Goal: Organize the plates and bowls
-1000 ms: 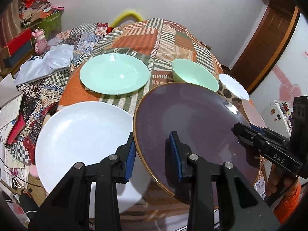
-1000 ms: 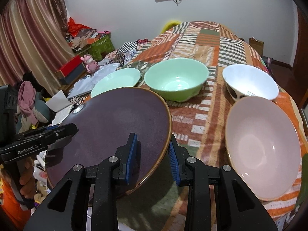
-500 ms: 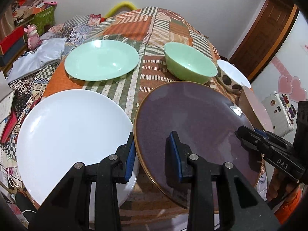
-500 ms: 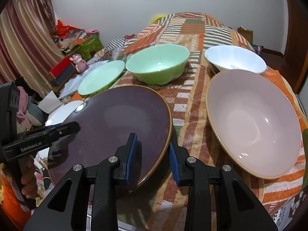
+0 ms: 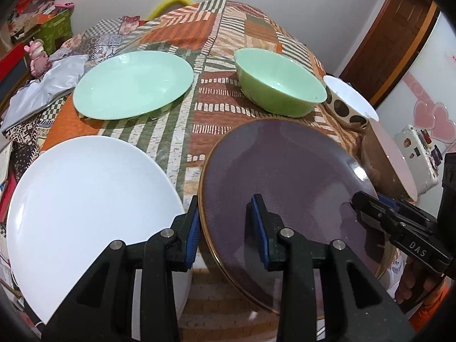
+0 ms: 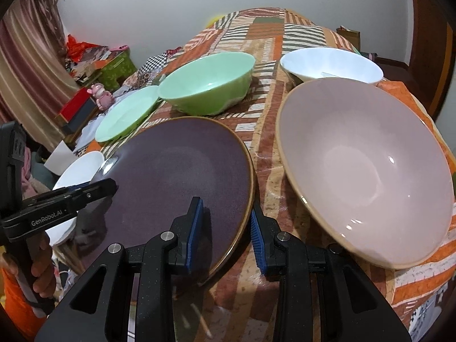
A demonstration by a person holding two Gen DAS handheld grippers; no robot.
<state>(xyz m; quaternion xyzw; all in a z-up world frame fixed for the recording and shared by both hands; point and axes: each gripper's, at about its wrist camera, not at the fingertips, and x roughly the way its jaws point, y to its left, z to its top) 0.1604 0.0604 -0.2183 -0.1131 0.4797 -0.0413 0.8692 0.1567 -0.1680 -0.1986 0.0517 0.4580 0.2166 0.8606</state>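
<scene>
Left wrist view: the left gripper (image 5: 225,228) is pinched on the near-left rim of the purple plate (image 5: 285,176), with the white plate (image 5: 85,199) just left of it.

Right wrist view: the right gripper (image 6: 226,232) is clamped on that plate's right rim, pink bowl (image 6: 367,171) just right of it, green bowl (image 6: 208,82) behind.

A: Patchwork-covered table (image 5: 216,40), orange, green and striped panels, dishes spread right across it

B: Near left, the white plate (image 5: 85,199); behind it the mint green plate (image 5: 131,85)

A: Green bowl (image 6: 208,85) sits mid-table, the white bowl with dark spots (image 5: 350,105) just beside it

B: And the big pink bowl (image 6: 364,171) at the near right edge
</scene>
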